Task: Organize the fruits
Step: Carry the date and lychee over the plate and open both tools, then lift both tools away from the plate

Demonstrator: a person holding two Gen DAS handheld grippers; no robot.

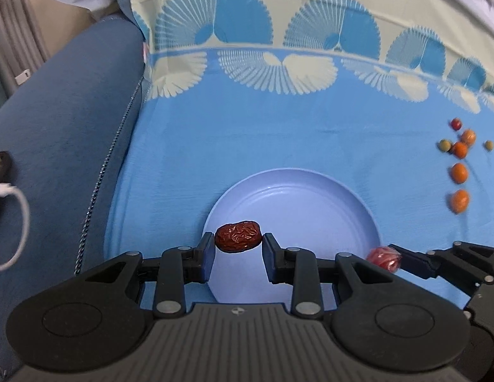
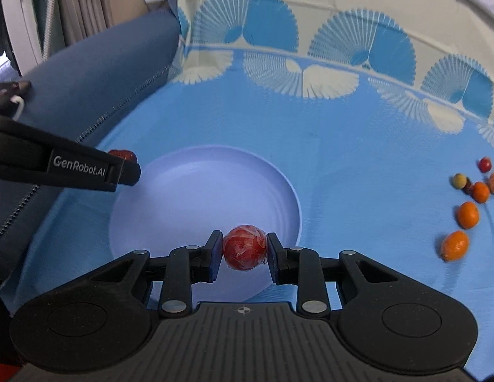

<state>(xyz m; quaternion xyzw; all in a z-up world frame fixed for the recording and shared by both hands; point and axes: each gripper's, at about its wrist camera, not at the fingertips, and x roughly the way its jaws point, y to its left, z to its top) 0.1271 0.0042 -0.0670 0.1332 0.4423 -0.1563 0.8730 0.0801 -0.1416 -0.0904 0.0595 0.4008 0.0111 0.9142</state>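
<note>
My left gripper (image 1: pixel 238 244) is shut on a wrinkled dark red date (image 1: pixel 238 236) and holds it over the near left rim of the light blue plate (image 1: pixel 297 197). My right gripper (image 2: pixel 244 251) is shut on a red wrapped ball (image 2: pixel 245 248) and holds it over the near right part of the plate (image 2: pixel 199 191). In the left wrist view the ball (image 1: pixel 384 257) and the right gripper's fingers (image 1: pixel 409 259) show at the plate's right edge. In the right wrist view the left gripper's finger (image 2: pixel 87 167) hides most of the date (image 2: pixel 122 153).
Several small fruits lie on the blue cloth to the right: orange kumquats (image 1: pixel 459 172) (image 2: pixel 468 215), a red one (image 1: pixel 456 123) and greenish ones (image 1: pixel 444 145). A blue sofa arm (image 1: pixel 62 121) is at the left, with a phone and white cable (image 1: pixel 11 191).
</note>
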